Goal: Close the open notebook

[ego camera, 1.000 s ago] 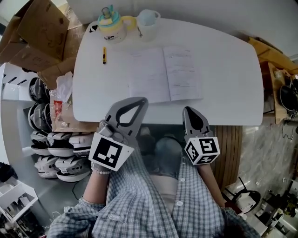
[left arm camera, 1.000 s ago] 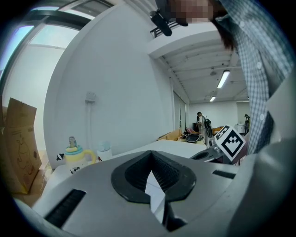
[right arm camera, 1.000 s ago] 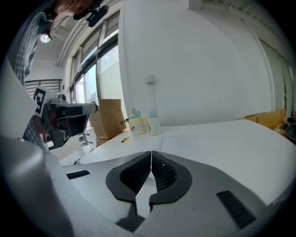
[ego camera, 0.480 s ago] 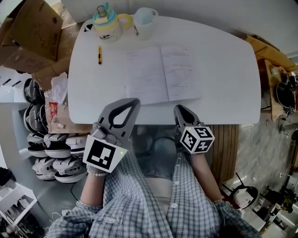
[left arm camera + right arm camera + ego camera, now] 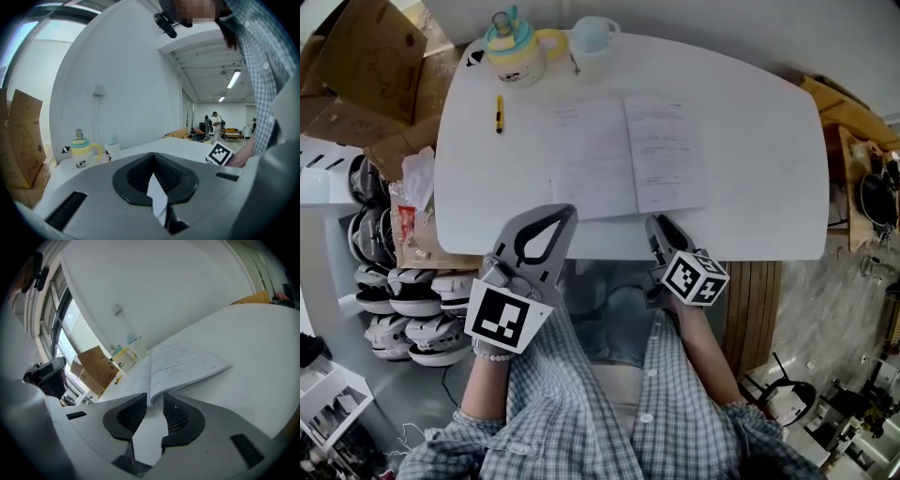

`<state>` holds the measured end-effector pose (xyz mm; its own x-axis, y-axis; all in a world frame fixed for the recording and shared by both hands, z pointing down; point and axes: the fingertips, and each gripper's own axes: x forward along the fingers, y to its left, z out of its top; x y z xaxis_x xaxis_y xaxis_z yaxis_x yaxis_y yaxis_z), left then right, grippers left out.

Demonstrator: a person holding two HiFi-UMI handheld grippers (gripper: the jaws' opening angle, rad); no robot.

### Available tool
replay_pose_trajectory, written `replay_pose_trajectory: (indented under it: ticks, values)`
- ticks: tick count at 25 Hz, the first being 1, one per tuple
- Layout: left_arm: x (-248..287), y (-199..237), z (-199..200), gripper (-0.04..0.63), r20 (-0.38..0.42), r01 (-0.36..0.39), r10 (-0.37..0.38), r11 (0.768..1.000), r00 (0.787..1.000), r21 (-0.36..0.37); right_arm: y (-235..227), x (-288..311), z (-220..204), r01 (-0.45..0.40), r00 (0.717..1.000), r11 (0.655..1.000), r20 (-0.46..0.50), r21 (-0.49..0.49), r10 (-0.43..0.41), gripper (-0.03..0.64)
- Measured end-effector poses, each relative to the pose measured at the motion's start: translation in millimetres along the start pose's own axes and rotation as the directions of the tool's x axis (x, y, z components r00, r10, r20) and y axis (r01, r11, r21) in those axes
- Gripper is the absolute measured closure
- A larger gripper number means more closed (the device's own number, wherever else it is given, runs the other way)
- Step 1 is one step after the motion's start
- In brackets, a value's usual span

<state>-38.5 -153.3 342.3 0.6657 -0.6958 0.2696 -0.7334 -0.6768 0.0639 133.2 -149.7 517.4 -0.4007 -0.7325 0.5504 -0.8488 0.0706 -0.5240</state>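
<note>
The open notebook (image 5: 628,155) lies flat on the white bench (image 5: 759,187), both pages up, its near edge close to the bench's near rim. The right gripper (image 5: 662,228) sits at the notebook's near edge, under the right page and close to the spine. Its 2 fingers are opening, roughly half apart. The page edge stands at the mouth of the gap with neither pad pressing on it, so it holds nothing. The left gripper (image 5: 565,213) is just beside the notebook's near-left corner, fingers together and empty.

The step in hand looks like taking hold of 1 side to fold it over. To do it well, slide 1 right finger under the whole right side, cover and pages, not a single leaf. Close only once the edge is deep between the pads, then swing that side up over the spine onto the left page. Pressing the left page down near the spine with the left gripper would probably stop the notebook skidding.
</note>
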Motion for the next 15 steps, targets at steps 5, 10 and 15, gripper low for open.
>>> replay_pose_trajectory:
  ticks: [5, 10, 15]
  values:
    - [9.2, 0.5, -1.8, 0.589, -0.018, -0.007, 0.007, 1.0, 1.0, -0.001, -13.6, 2.8, 4.0, -0.009, 1.0, 0.98, 0.03, 0.198, 0.003, 0.494]
    - [18.0, -1.4, -4.1, 0.589, -0.032, -0.005, 0.005, 1.0, 0.999, -0.004, -21.5, 5.6, 13.5, -0.055, 0.997, 0.926, 0.075, 0.372, 0.029, 0.474]
    - [22.4, -1.0, -7.9, 0.589, -0.04, -0.007, 0.007, 1.0, 0.999, -0.006, -25.3, 13.3, 17.0, -0.096, 0.993, 0.878, 0.1, 0.469, 0.055, 0.474]
